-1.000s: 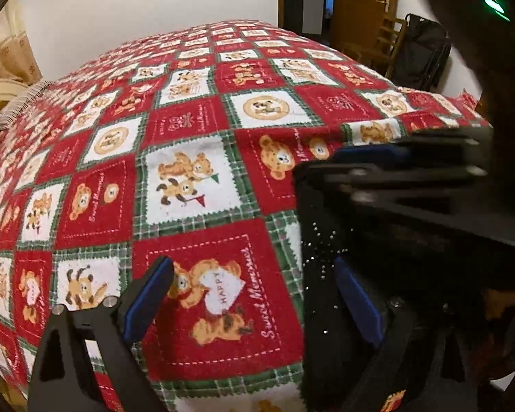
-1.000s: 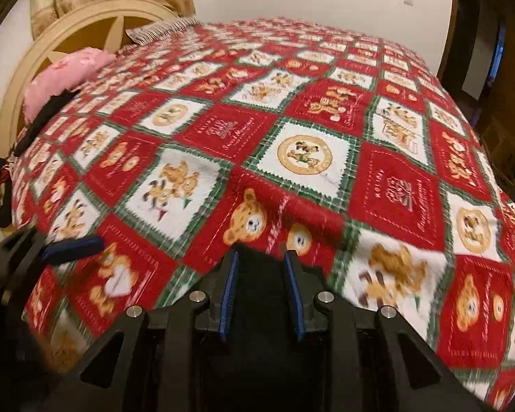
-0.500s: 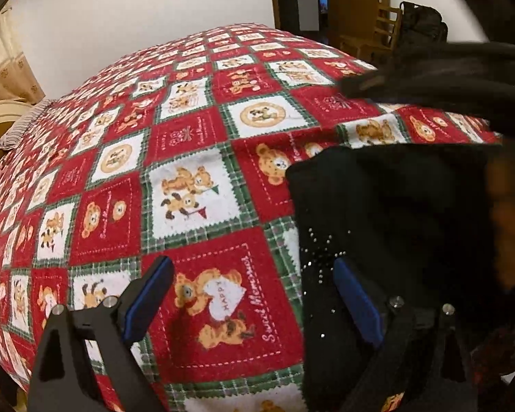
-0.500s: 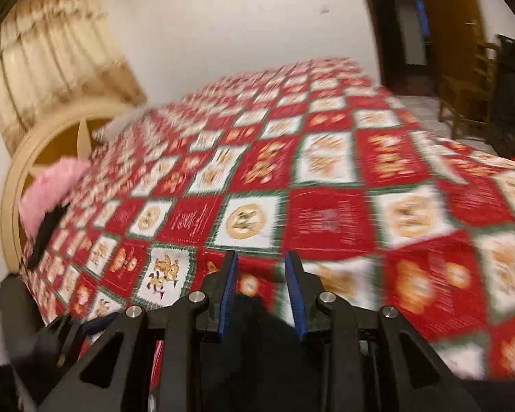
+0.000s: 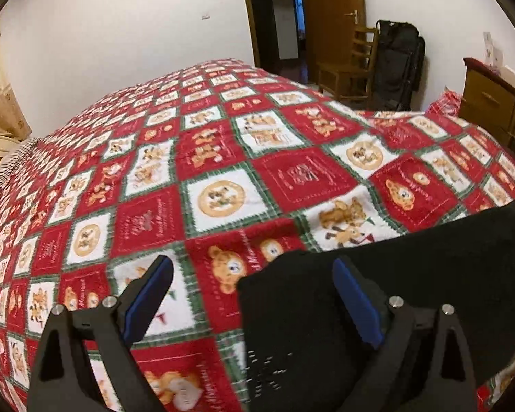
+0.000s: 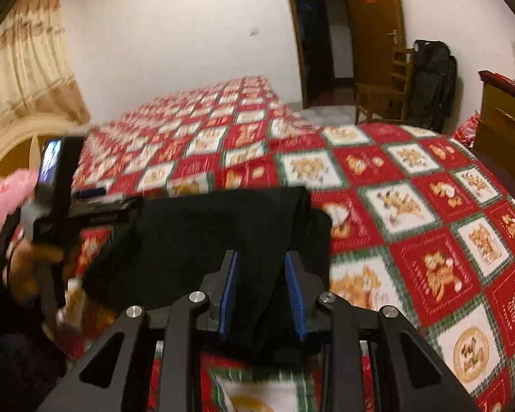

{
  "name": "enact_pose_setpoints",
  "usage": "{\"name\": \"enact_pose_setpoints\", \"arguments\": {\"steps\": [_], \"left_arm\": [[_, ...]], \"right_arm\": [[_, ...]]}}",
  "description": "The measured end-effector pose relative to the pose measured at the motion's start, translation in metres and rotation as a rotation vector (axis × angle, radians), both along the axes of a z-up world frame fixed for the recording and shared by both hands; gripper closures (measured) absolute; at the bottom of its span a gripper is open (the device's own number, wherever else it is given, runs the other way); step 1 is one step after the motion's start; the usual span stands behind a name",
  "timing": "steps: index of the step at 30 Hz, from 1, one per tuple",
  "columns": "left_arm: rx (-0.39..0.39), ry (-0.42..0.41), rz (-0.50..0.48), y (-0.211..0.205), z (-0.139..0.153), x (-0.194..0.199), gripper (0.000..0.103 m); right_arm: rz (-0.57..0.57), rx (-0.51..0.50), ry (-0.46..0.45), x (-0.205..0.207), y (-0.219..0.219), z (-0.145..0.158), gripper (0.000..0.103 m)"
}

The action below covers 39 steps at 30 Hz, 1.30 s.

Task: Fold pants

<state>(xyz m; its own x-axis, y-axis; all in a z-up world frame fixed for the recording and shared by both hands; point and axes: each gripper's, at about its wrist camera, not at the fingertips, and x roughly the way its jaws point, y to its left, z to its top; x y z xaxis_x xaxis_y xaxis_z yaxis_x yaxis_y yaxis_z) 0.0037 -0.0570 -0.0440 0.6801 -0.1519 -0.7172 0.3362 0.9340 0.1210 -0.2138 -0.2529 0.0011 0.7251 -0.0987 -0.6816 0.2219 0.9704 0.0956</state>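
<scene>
black pants (image 6: 223, 237) between right fingers (image 6: 293, 285)

Black claw (image 5: 252, 295), blue pads (image 6: 227, 295), silver screws (image 5: 394, 300)

Pants (image 5: 412, 274) lie on the bed (image 5: 223, 171) at its near edge, right of the left gripper (image 5: 254, 295); chair (image 5: 350, 68) and bag (image 5: 398, 65) stand beyond the bed, dresser (image 5: 494, 103) far right.
</scene>
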Motion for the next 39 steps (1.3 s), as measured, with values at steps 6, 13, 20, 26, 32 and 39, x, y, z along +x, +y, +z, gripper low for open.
{"name": "enact_pose_setpoints", "arguments": {"steps": [6, 13, 20, 26, 32, 39], "left_arm": [[0.007, 0.063, 0.003, 0.005, -0.013, 0.000, 0.007], [-0.073, 0.124, 0.013, 0.042, -0.003, 0.001, 0.007], [-0.097, 0.096, 0.076, 0.078, 0.005, 0.004, 0.007], [-0.093, 0.133, 0.075, 0.059, -0.007, 0.025, 0.007], [-0.170, 0.161, 0.026, 0.060, -0.008, 0.010, 0.008], [-0.149, 0.214, -0.009, 0.033, -0.017, -0.005, 0.007]], "right_arm": [[0.036, -0.107, 0.054, -0.020, 0.008, -0.018, 0.073], [0.016, -0.117, 0.067, -0.029, 0.003, -0.018, 0.073], [-0.046, -0.049, -0.036, -0.024, 0.002, 0.010, 0.073], [0.023, -0.078, 0.019, -0.012, 0.022, -0.003, 0.073], [-0.148, 0.095, -0.067, -0.026, -0.020, 0.000, 0.059], [-0.156, 0.163, -0.058, -0.010, -0.027, -0.011, 0.052]]}}
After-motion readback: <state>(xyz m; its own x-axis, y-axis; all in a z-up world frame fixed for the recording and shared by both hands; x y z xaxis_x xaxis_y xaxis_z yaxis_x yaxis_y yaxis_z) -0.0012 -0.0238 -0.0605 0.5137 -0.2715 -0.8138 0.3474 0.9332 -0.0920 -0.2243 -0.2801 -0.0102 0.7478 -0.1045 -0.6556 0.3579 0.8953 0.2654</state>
